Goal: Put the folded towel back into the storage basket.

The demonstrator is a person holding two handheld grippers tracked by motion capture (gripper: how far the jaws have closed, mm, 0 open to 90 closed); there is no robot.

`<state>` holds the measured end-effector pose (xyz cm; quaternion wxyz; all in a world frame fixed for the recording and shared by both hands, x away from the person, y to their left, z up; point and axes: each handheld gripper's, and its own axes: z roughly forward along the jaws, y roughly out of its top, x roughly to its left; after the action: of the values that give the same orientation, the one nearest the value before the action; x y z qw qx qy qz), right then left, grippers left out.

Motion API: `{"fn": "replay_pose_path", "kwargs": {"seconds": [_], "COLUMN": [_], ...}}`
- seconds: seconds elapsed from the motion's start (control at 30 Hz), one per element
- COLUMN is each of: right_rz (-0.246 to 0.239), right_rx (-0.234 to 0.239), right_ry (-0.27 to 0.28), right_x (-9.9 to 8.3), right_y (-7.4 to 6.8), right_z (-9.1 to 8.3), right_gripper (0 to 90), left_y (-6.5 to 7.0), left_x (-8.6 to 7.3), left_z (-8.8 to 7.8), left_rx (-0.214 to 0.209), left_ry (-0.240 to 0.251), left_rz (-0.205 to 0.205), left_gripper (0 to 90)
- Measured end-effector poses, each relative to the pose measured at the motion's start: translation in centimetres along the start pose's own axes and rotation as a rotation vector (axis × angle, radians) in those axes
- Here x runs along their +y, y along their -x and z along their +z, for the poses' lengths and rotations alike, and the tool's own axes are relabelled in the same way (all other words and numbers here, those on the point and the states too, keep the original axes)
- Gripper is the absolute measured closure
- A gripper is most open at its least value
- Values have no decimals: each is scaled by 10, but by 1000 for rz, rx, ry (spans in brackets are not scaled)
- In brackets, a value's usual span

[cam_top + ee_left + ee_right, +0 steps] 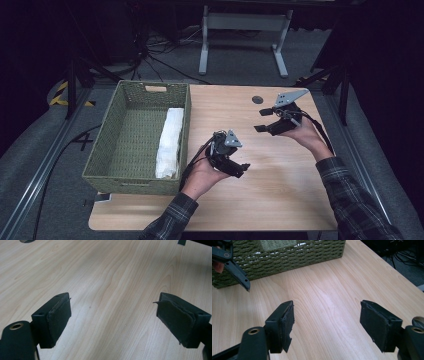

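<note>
My left gripper (pixel 243 170) hovers low over the middle of the wooden table (pixel 280 195), just right of the basket. In the left gripper view my left gripper (pixel 113 315) is open, with bare wood between its pads. My right gripper (pixel 259 120) is held over the table's far right part, with its jaws pointing left toward the basket. The right gripper view shows my right gripper (pixel 327 322) open and empty over the wood. A jaw of the left gripper (pixel 234 267) appears at that view's upper left.
A green woven basket (pixel 125 170) stands on the table's left side, with a white folded bundle (pixel 169 142) along its right wall. The basket (pixel 287 257) faces the right gripper. A dark round grommet (pixel 257 99) sits near the far edge. Cables and a white frame lie on the floor beyond.
</note>
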<state>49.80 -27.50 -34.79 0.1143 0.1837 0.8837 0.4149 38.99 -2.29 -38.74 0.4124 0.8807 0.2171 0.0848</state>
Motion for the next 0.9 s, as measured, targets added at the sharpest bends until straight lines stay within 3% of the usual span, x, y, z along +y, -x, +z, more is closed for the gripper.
{"fn": "replay_pose_path", "kwargs": {"seconds": [0.4, 0.57, 0.9], "right_rz": [40, 56, 87], "right_rx": [-8, -10, -31], "right_ry": [-8, -10, -38], "right_x": [-36, -51, -84], "right_y": [-9, -13, -20], "right_z": [3, 6, 9], "right_gripper": [261, 242, 168], "left_y": [0, -1, -1], "left_x": [-23, -32, -45], "left_z": [18, 25, 39], "left_rx": [13, 14, 7], "left_ry": [9, 13, -23], "left_rz": [-18, -43, -44], "left_gripper": [131, 131, 130]}}
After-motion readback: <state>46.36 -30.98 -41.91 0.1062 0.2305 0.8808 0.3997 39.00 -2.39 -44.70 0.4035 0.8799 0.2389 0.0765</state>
